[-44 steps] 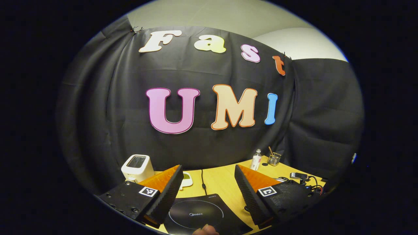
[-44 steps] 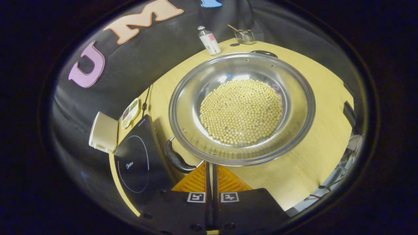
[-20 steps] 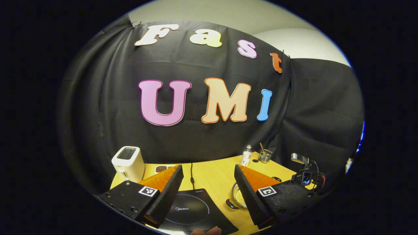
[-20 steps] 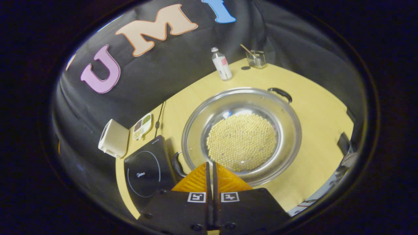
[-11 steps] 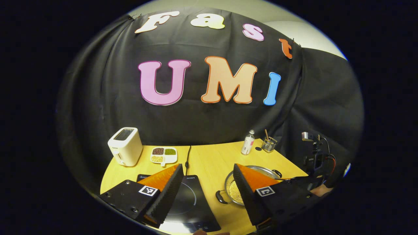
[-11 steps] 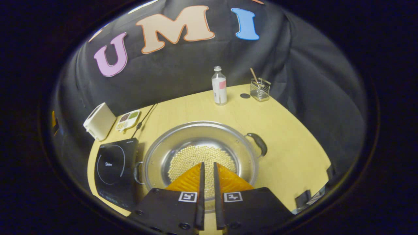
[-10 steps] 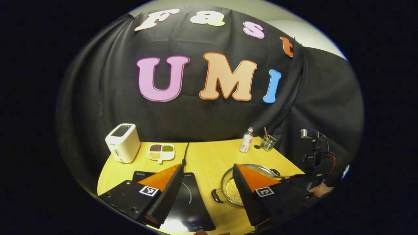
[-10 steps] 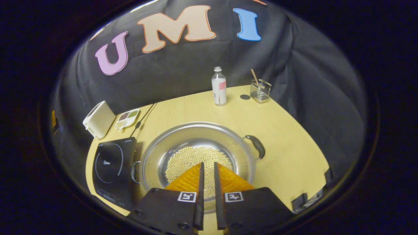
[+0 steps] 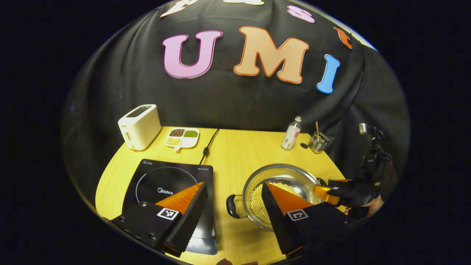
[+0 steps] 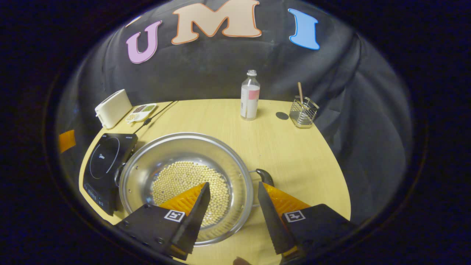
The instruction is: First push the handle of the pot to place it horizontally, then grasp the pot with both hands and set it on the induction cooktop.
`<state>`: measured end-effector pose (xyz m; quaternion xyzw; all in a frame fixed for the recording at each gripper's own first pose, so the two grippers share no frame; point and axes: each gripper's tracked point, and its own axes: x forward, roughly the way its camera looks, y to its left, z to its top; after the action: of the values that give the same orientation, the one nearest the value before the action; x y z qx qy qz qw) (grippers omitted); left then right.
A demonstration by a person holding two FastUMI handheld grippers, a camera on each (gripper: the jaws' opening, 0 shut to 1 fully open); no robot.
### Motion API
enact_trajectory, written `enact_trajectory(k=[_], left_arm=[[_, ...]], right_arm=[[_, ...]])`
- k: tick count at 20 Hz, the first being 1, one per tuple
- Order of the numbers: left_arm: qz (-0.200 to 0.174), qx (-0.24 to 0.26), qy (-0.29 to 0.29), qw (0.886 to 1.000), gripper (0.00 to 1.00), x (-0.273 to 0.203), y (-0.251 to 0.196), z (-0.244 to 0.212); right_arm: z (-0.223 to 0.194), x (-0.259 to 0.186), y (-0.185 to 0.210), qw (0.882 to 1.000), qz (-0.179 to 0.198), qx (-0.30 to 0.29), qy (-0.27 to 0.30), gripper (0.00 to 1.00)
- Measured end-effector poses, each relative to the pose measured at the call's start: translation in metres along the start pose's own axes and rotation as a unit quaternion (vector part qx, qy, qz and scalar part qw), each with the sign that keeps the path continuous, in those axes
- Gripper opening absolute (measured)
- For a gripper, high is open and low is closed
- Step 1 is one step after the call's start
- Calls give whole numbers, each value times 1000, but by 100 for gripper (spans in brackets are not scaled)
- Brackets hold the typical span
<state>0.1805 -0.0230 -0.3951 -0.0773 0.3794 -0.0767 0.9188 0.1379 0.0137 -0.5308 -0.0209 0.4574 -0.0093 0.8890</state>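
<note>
Right claw [image 10: 232,206] has spread wide over pot [image 10: 186,176]; left claw [image 9: 232,204] wide too.
Handles now sideways: push looks done, two-handed grasp next.

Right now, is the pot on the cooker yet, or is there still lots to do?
Not yet. The pot sits on the table beside the induction cooktop, its handles lying sideways, so the push looks done. Both hand-held grippers, left and right, are open near its handles. Gripping, lifting and placing remain.
</note>
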Motion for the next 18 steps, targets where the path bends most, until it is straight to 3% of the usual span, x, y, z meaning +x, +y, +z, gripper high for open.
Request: enact_trajectory(k=[4,9,17,18], left_arm=[[-12,-28,51,998,92,28,-10,-36],[17,-34,110,993,92,65,-1,-74],[28,-52,166,984,92,98,7,-112],[26,-54,176,983,88,101,7,-118]], right_arm=[[-8,21,-17,1000,5,10,15,84],[-20,45,-26,999,9,18,32,84],[-38,63,-22,997,31,27,60,84],[-40,62,-22,997,35,33,65,81]])
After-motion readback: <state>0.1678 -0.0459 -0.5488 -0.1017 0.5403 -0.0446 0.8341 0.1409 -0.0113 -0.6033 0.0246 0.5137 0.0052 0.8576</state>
